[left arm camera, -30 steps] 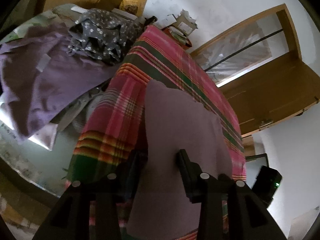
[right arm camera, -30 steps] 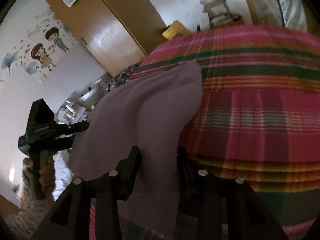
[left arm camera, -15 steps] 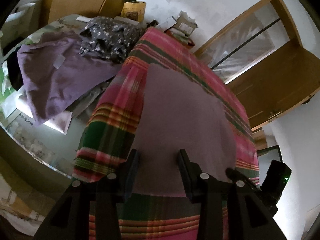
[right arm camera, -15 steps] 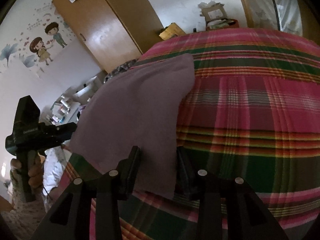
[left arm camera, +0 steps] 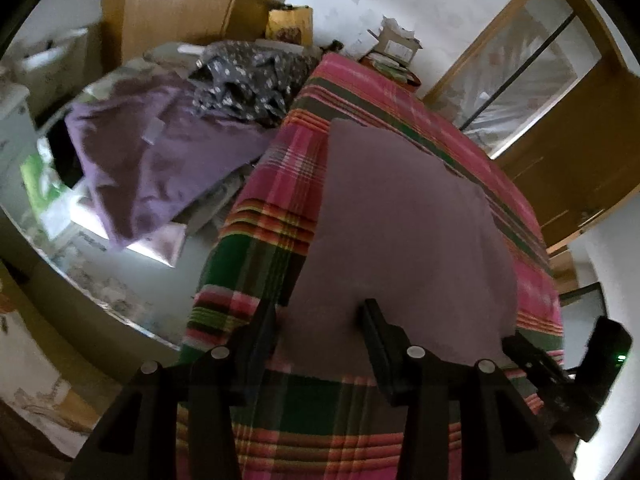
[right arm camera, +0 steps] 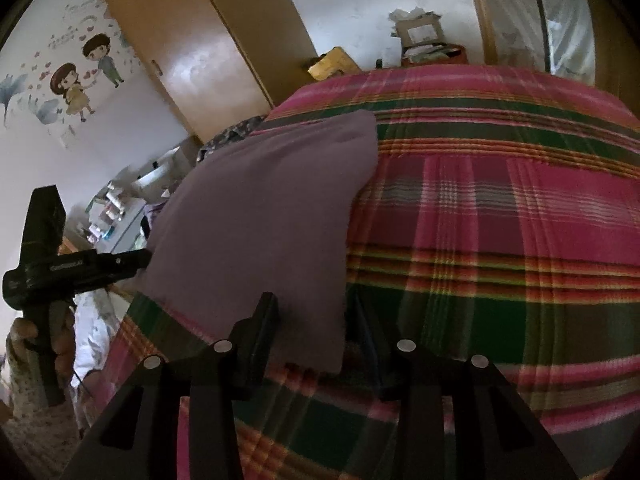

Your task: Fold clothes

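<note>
A mauve folded cloth (left arm camera: pixel 404 224) lies flat on a surface covered by a pink, green and orange plaid blanket (left arm camera: pixel 280 208); whether a bed or a desk lies under the blanket cannot be told. The left tool (left arm camera: pixel 320 314) points down at the near edge of the cloth, its jaws opening, the cloth's edge between them with the pads standing off it. The right tool (right arm camera: pixel 314 316) sits over the cloth's other near corner, its fingers spread to either side of that corner and not pinching it. In the right wrist view the left tool's black body shows at the left, gripped by a hand (right arm camera: pixel 60 344). Beside the blanket, a purple garment (left arm camera: pixel 152 156) and a dark floral-print garment (left arm camera: pixel 248 84) lie in a heap. A wooden wardrobe (right arm camera: pixel 208 40) stands behind.
</note>
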The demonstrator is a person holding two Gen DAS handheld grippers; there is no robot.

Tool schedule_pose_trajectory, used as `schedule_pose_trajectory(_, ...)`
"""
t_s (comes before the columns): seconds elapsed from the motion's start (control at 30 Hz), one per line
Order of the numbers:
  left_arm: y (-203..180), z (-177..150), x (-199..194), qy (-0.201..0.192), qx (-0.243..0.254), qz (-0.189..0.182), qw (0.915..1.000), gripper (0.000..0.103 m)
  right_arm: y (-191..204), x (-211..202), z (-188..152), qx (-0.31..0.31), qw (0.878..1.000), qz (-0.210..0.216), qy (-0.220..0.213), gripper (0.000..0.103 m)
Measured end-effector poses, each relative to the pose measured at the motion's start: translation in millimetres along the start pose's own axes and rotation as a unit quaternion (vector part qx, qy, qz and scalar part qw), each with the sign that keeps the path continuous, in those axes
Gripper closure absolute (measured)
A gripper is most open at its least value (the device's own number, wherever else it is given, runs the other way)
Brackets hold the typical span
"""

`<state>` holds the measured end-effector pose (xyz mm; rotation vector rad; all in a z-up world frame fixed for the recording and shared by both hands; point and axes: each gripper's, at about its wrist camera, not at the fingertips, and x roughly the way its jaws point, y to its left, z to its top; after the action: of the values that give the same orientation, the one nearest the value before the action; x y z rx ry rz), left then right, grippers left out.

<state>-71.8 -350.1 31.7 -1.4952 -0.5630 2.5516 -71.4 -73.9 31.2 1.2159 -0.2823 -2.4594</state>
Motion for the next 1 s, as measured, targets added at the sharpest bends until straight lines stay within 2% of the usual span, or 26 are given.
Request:
schedule_pose_trajectory(0.23, -20.2, -19.7, -10.4, -0.011, 0.039, 0.034, 0.9986, 0.059, 25.2, -3.8, -12.0, -0.045, 0.998, -0.048, 0.009, 0.061)
schedule_pose_trajectory(0.6, -45.2, -57.6, -0.1, -0.006, 0.079, 0.077, 0.9939, 0.059, 48.4, -2.3, -35.4, -0.07, 0.996, -0.046, 0.026, 0.061)
schedule_pose_trajectory(0.67, -49.2, -61.9, 1.9, -0.008, 0.084, 0.086, 0.9927, 0.059, 53.6, -1.3, -40.9, -0.08, 0.995, -0.053, 0.028, 0.061)
schedule_pose_trajectory(0.77, -55.9, -67.9, 3.6, -0.021, 0.093, 0.12, 0.9882, 0.059, 58.0, 1.6, -46.5, -0.091, 0.993, -0.073, 0.03, 0.061)
schedule_pose_trajectory(0.87, -59.0, -71.1, 5.5, -0.023, 0.095, 0.121, 0.9877, 0.06, 58.3, 5.0, -50.7, -0.091, 0.991, -0.087, 0.036, 0.06)
schedule_pose_trajectory(0.9, -60.0, -72.1, 6.1, -0.023, 0.096, 0.121, 0.9877, 0.06, 59.1, 4.9, -51.4, -0.093, 0.991, -0.093, 0.033, 0.058)
schedule_pose_trajectory(0.93, -61.0, -73.1, 6.7, -0.025, 0.097, 0.123, 0.9873, 0.06, 59.8, 4.9, -52.1, -0.096, 0.99, -0.098, 0.031, 0.05)
schedule_pose_trajectory(0.97, -61.6, -74.1, 6.9, -0.029, 0.098, 0.126, 0.9867, 0.06, 60.1, 5.0, -52.9, -0.097, 0.99, -0.102, 0.03, 0.045)
schedule_pose_trajectory(1.0, -62.5, -75.2, 6.9, -0.031, 0.098, 0.127, 0.9866, 0.06, 60.0, 5.0, -54.0, -0.099, 0.989, -0.104, 0.028, 0.045)
